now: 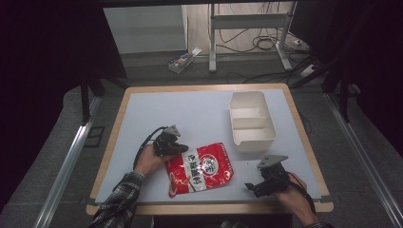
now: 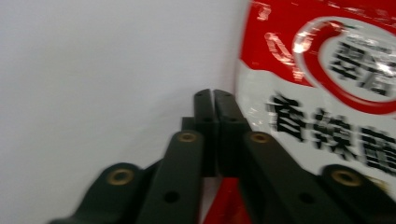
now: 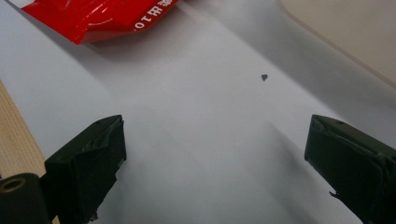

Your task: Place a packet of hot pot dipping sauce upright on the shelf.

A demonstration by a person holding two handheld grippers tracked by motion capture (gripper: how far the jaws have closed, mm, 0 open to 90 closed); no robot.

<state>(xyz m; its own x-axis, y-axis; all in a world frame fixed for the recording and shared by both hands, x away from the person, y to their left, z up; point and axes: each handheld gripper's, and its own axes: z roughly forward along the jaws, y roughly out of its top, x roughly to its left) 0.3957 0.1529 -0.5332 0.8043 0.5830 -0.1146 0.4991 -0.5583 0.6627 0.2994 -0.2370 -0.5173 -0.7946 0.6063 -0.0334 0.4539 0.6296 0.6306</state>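
A red and white snack bag (image 1: 200, 168) with black lettering lies flat on the white table top, near its front edge. My left gripper (image 1: 172, 146) sits at the bag's upper left corner. In the left gripper view its jaws stand together, the gripper (image 2: 213, 95) over bare table with the bag (image 2: 322, 93) along their right side. Red shows under the jaws lower down; whether the bag's edge is pinched I cannot tell. My right gripper (image 1: 252, 186) rests to the right of the bag, open (image 3: 215, 158) with nothing between its fingers. A corner of the bag (image 3: 100, 16) lies ahead of it.
A cream two-compartment container (image 1: 252, 137) stands at the back right of the table; its wall (image 3: 350, 32) shows in the right gripper view. A small dark speck (image 3: 264, 77) lies on the table. The wooden table edge (image 1: 209, 208) runs along the front.
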